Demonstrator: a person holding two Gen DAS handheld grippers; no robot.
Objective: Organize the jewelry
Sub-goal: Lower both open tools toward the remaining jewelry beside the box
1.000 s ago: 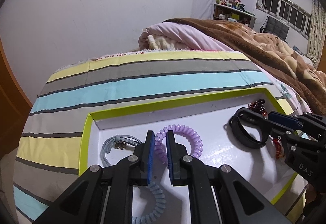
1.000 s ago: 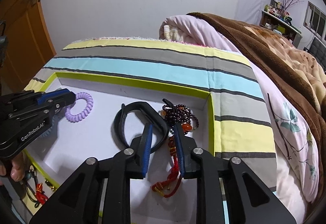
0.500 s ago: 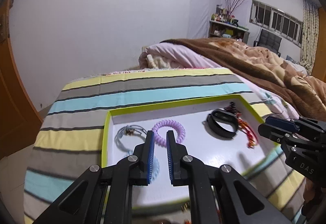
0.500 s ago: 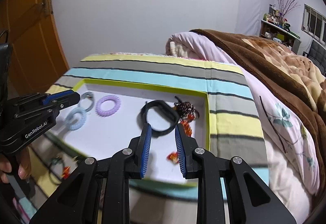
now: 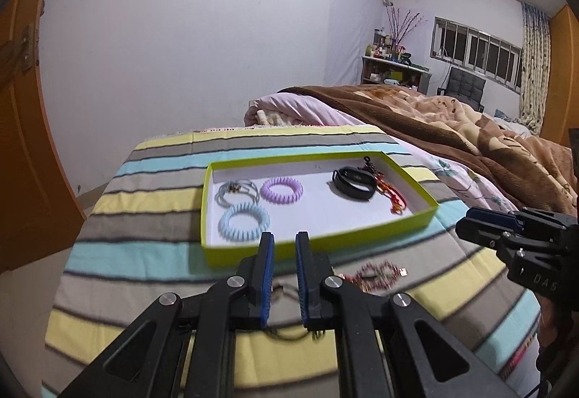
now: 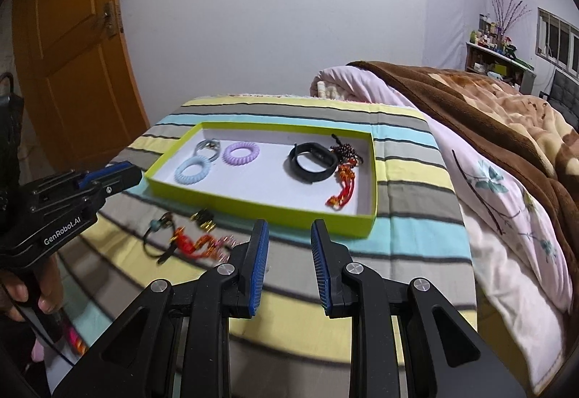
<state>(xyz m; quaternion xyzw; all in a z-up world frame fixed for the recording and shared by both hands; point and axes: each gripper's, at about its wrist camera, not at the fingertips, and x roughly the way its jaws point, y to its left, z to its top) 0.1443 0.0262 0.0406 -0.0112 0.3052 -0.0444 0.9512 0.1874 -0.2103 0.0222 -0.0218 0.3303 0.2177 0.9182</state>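
A shallow lime-green tray (image 5: pixel 318 241) (image 6: pixel 253 204) lies on the striped bedspread. Inside are a grey hair tie (image 5: pixel 237 190), a blue coil band (image 5: pixel 244 220) (image 6: pixel 193 170), a purple coil band (image 5: pixel 282 189) (image 6: pixel 241 152), a black wristband (image 5: pixel 354 182) (image 6: pixel 312 165) and a red beaded tassel string (image 5: pixel 391 190) (image 6: pixel 343 188). Loose jewelry lies on the bedspread in front of the tray (image 5: pixel 376 275) (image 6: pixel 188 238). My left gripper (image 5: pixel 281 242) is open and empty, held back from the tray's near edge. My right gripper (image 6: pixel 288 235) is open and empty too.
The striped bedspread (image 5: pixel 163 188) ends at the left and near edges. A brown blanket and pink quilt (image 5: pixel 452 130) are heaped to the right. An orange door (image 6: pixel 72 47) stands at the left. A shelf and window are at the far right.
Both grippers have pulled back and up from inside the tray to in front of it. The whole tray and the loose jewelry before it have come into view.
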